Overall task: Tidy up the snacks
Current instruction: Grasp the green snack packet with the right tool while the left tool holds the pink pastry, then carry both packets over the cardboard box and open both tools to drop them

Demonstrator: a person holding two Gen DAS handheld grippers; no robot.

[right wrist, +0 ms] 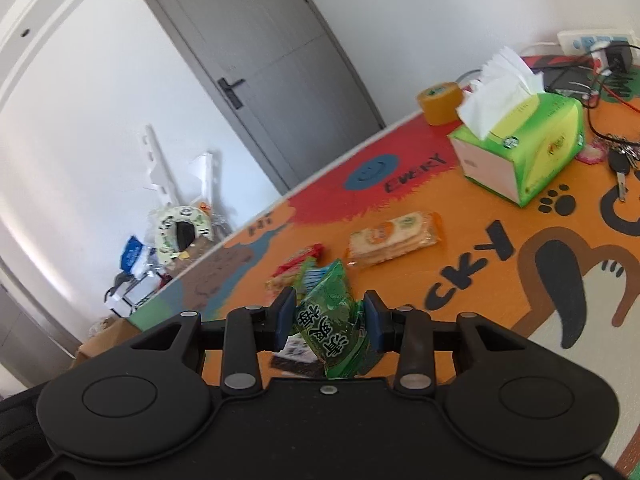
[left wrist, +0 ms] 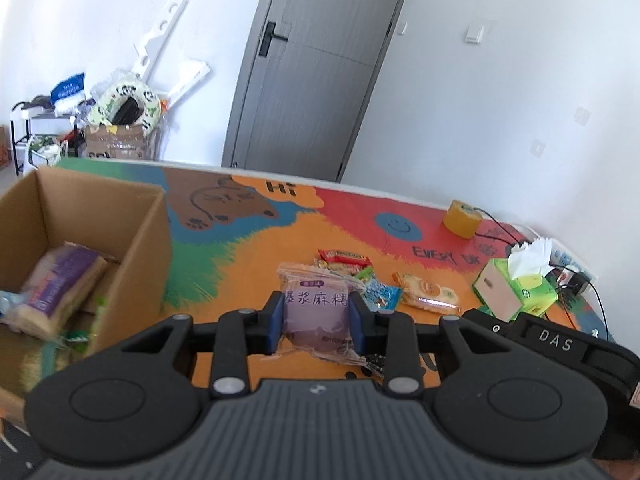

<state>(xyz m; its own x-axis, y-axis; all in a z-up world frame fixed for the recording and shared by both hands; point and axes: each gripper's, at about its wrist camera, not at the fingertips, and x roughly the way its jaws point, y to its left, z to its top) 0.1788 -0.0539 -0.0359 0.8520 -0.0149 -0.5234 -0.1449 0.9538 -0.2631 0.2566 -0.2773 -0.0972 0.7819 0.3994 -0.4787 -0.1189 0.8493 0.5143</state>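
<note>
Left hand-held gripper clamped on purple mochi packet, above table; cardboard box at 9 o'clock. Right hand-held gripper clamped on green seaweed packet. Risk: slick film wrappers slip from pads in transfer, miss box.

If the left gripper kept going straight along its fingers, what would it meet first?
The left gripper, shut on a purple snack packet, points down toward the small snack pile on the table; probably that first, though depth is unclear.
</note>
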